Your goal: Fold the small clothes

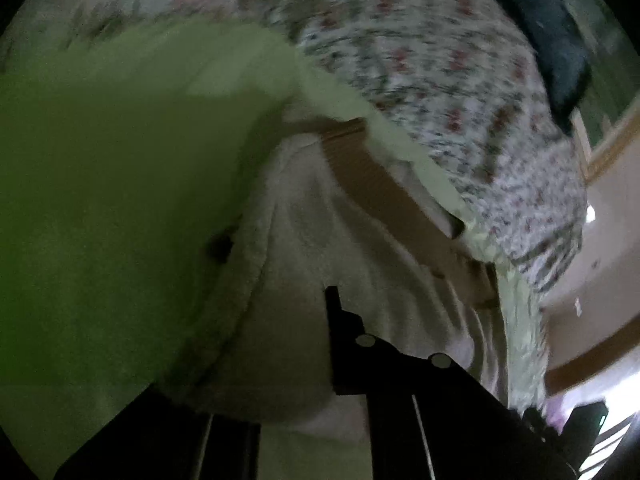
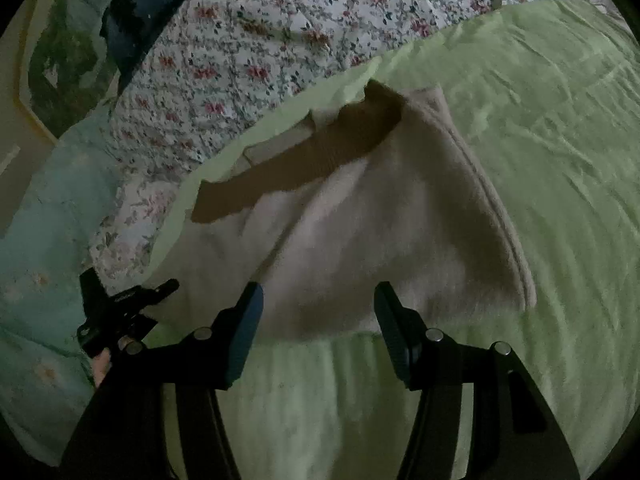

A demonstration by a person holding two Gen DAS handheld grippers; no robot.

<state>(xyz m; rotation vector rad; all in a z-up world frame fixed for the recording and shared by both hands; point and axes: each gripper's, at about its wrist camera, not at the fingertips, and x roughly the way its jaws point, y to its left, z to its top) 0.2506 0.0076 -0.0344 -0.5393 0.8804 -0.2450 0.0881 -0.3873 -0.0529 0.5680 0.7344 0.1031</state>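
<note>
garment [image 2: 360, 232]: cream fleece, brown band, crumpled on green sheet [image 2: 540, 160] over floral bed [image 2: 248, 40] | left tool [image 2: 120, 308]: pressed together, pinching garment's left edge | right tool [image 2: 318, 320]: spread, just short of garment's near hem, empty

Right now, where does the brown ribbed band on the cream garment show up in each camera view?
Left wrist view: the brown band runs diagonally from the centre down to the right, blurred, just above the left claw.
Right wrist view: the brown band lies left of centre in the upper half, slanting up to the right.
Shared landmark: the floral quilt beyond the green sheet.
</note>
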